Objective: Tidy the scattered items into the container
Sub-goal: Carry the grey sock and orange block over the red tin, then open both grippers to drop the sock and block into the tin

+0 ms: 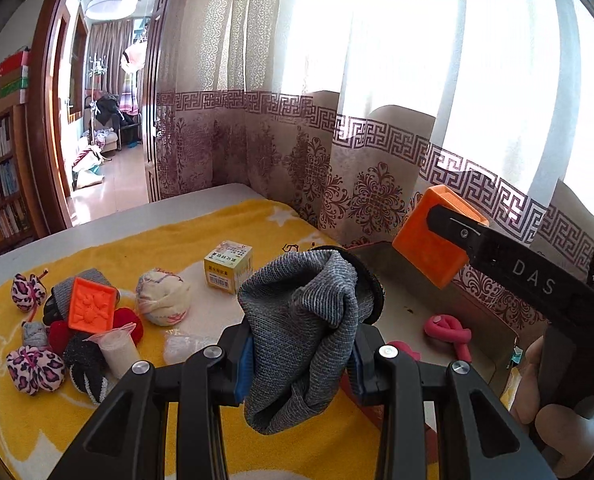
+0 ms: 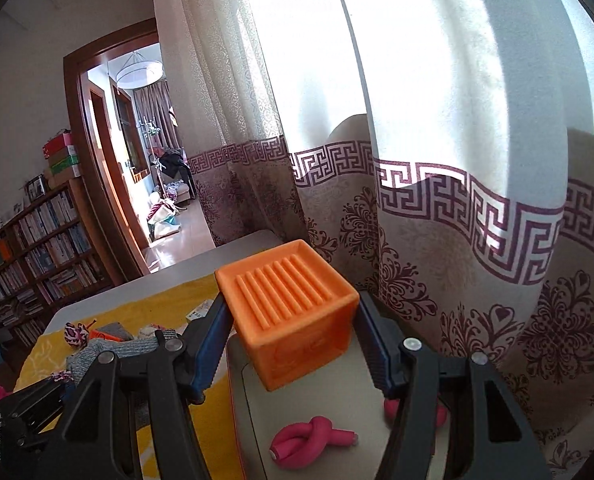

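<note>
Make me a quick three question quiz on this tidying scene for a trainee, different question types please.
1. True or false: the left gripper is empty.
2. What does the right gripper hold: A the orange block, B the small printed box, C a leopard-print bundle?
3. Name the item already lying in the container.

Key: 1 false, it grips a grey knitted cloth. 2 A. 3 the pink knotted piece.

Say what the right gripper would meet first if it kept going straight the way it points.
Probably the patterned curtain. The right gripper, shut on the orange box, points over the container toward it; nothing else shows in between, though depth is unclear.
</note>
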The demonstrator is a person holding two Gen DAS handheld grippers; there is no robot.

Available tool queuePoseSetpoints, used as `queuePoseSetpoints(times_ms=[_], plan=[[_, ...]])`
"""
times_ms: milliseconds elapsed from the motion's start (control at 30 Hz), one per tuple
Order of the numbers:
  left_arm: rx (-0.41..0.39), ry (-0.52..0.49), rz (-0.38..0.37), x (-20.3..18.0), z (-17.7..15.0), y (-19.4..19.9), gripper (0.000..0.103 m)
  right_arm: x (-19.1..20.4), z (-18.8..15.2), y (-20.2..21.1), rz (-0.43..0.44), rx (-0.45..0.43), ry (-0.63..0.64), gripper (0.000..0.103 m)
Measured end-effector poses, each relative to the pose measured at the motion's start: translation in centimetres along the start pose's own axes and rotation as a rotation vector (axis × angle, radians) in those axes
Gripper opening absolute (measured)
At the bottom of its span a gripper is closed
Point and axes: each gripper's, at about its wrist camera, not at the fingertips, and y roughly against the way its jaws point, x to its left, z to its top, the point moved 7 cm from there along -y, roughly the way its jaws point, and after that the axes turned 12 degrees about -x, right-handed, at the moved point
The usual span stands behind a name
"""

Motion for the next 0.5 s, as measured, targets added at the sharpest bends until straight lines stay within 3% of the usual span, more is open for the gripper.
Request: queuePoseSetpoints(times_ms=[500], plan=[[0.101, 0.004, -0.137, -5.5, -1.6, -4.2, 0.038, -3.8, 1.2, 0.0, -0.035, 0.042, -0.078, 0.065]])
